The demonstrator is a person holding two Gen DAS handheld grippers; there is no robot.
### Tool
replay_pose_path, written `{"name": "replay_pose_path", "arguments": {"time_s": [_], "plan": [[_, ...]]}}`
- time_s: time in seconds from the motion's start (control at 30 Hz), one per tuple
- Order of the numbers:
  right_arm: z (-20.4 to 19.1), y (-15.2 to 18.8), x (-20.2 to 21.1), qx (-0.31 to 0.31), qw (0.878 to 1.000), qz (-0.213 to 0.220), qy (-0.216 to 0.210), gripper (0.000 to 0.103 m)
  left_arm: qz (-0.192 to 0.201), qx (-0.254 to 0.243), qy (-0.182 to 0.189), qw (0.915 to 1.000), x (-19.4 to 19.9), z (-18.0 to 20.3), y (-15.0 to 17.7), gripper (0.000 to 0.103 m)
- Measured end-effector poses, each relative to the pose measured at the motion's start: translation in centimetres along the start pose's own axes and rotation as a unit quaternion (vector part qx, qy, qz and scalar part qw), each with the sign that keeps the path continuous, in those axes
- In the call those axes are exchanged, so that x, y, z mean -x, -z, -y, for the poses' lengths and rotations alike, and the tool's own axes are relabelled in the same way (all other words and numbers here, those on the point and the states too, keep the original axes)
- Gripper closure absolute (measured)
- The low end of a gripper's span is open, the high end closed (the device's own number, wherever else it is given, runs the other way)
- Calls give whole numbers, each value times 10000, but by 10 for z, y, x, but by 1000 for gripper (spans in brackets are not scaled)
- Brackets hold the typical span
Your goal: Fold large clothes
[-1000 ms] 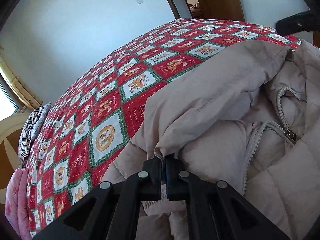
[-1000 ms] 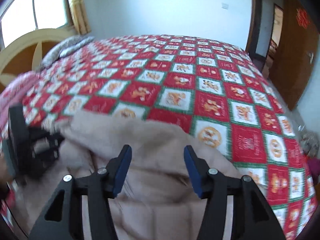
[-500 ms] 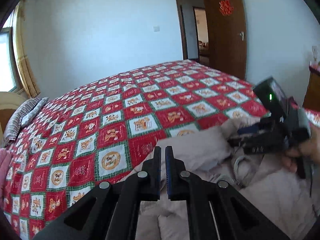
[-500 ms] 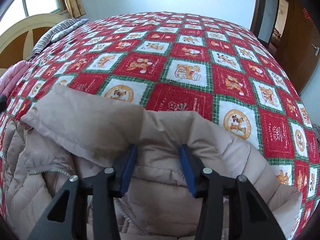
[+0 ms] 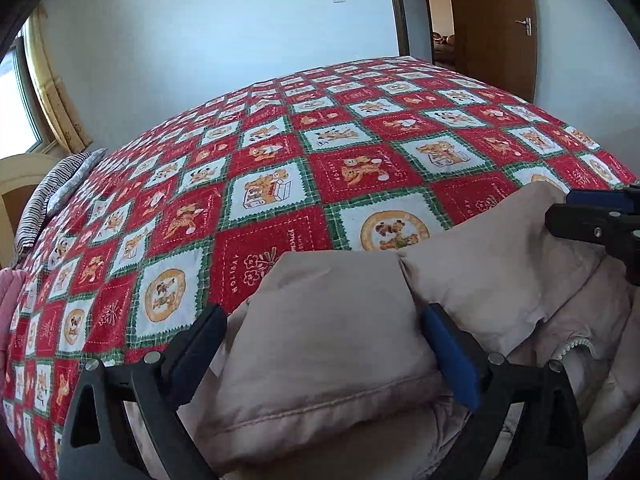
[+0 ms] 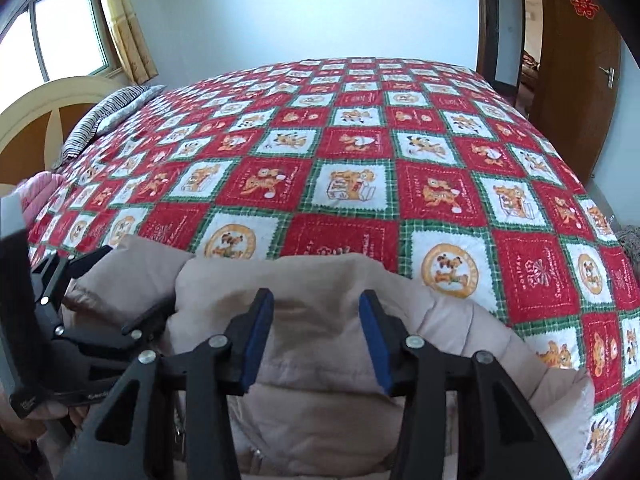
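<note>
The beige padded jacket [image 5: 472,280] lies on the bed [image 5: 280,184], near edge. Left tongs [image 5: 324,348] wide apart over a folded sleeve [image 5: 328,344]; right tongs [image 6: 316,344] apart, gripping nothing. Risk: the puffy filling may spring the fold open (nothing pins it). Only the left view shows the zip [image 5: 572,347]; only the right shows the window [image 6: 60,36].

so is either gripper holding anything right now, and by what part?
Nothing is held. The left gripper is open, straddling a folded sleeve of the beige jacket. The right gripper is open too, above the jacket's padded top edge.
</note>
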State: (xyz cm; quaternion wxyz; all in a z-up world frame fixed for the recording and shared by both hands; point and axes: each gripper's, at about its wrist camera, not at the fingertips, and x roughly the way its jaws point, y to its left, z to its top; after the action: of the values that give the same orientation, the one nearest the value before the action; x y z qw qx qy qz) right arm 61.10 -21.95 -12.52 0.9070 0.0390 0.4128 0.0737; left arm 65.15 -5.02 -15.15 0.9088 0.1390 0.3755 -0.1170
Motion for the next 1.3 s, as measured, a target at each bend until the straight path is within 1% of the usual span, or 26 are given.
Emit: {"name": "replay_pose_path", "arguments": {"time_s": [0.07,0.13,0.27,0.4,0.53,0.63,0.7,0.77,0.83,0.87,0.93,1.0,1.03,1.07,1.1,1.17,1.2,1.23,1.3], "plan": [[-2,4,-12,41,9999,-153,-18,54,-107,138,69,9998,-6,-4,4,5],[-4,8,-17,99,9997,-205,-10,55,-216,288,170,9992,-14,-8,7,4],[1,15,-26,39,9993,-370,-52,55,-307,493,382,9976,-21,-11,10,3],[0,21,-32,68,9993,-356,-12,55,-419,741,618,9945,-26,-19,12,1],[-5,23,-35,215,9991,-324,142,55,-469,726,615,9944,-29,-17,12,1],[-6,25,-37,258,9991,-270,199,55,-422,697,549,9952,-25,-16,12,1],[-6,26,-37,254,9992,-241,197,55,-256,876,458,9948,-14,-21,11,1],[-5,27,-37,238,9993,-211,174,55,14,1009,347,9943,3,-25,9,1],[-4,27,-37,215,9995,-187,148,55,310,1054,153,9938,24,-26,3,1],[-3,27,-38,202,9996,-174,135,55,471,1101,196,9926,34,-26,-2,1],[-3,27,-37,176,9997,-150,112,55,774,1189,418,9890,55,-24,-13,1],[-3,28,-37,156,9997,-136,93,55,921,1294,875,9834,65,-20,-22,1],[-3,28,-37,149,9998,-129,87,55,860,1299,1135,9812,63,-15,-25,1],[-2,28,-37,138,9998,-120,77,55,693,1227,1248,9821,55,-9,-27,1],[-2,28,-36,125,9998,-110,68,55,502,1134,1242,9845,45,-1,-27,1],[-1,29,-36,94,9999,-91,46,55,132,996,1000,9899,21,9,-22,1],[-1,29,-36,85,9999,-84,44,55,-79,1011,850,9912,8,10,-18,1],[-1,29,-36,82,9999,-81,42,55,-258,1094,750,9908,-2,9,-13,1],[-1,29,-35,69,9999,-69,27,55,-432,1298,730,9879,-15,2,-7,1]]}}
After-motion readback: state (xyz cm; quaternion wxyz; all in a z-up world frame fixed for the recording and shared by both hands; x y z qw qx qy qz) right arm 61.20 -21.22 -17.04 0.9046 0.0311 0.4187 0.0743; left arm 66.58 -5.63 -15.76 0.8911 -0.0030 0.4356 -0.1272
